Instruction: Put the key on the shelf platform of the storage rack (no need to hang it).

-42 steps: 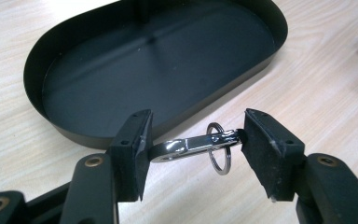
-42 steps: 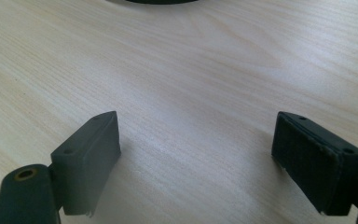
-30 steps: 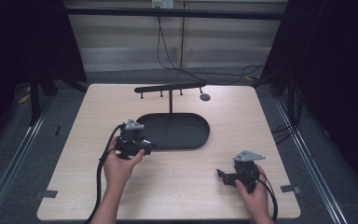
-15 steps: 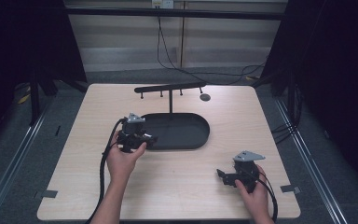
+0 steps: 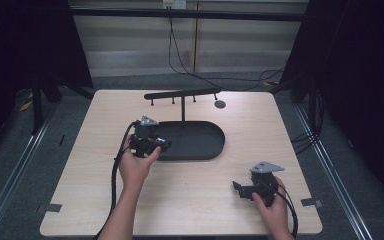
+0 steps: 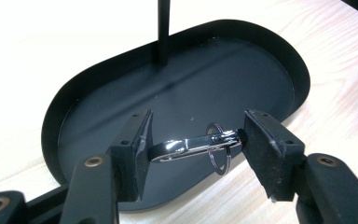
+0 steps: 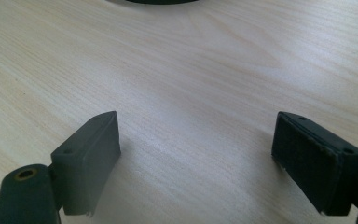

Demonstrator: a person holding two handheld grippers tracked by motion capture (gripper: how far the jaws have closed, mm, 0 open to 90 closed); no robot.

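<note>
The left gripper (image 6: 193,147) has its fingers (image 6: 137,149) clamped end-on upon a shiny chrome snap-hook key clip with a split ring (image 6: 193,145). The clip's long axis runs straight across from one pad to the other, and the ring hangs from its end near the 3 o'clock pad. Just beyond and beneath lies the matte black oval metal tray (image 6: 279,70); the clip hangs low over its near rim, though I cannot tell if it touches. At 12 o'clock the thin black post (image 6: 162,28) rises to a black peg bar (image 5: 180,94), so the likely hanging spot lies up and ahead. The right gripper (image 7: 193,154) rests wide open and empty over the pale wooden bench (image 5: 205,200), at 5 o'clock from the tray, well apart.
</note>
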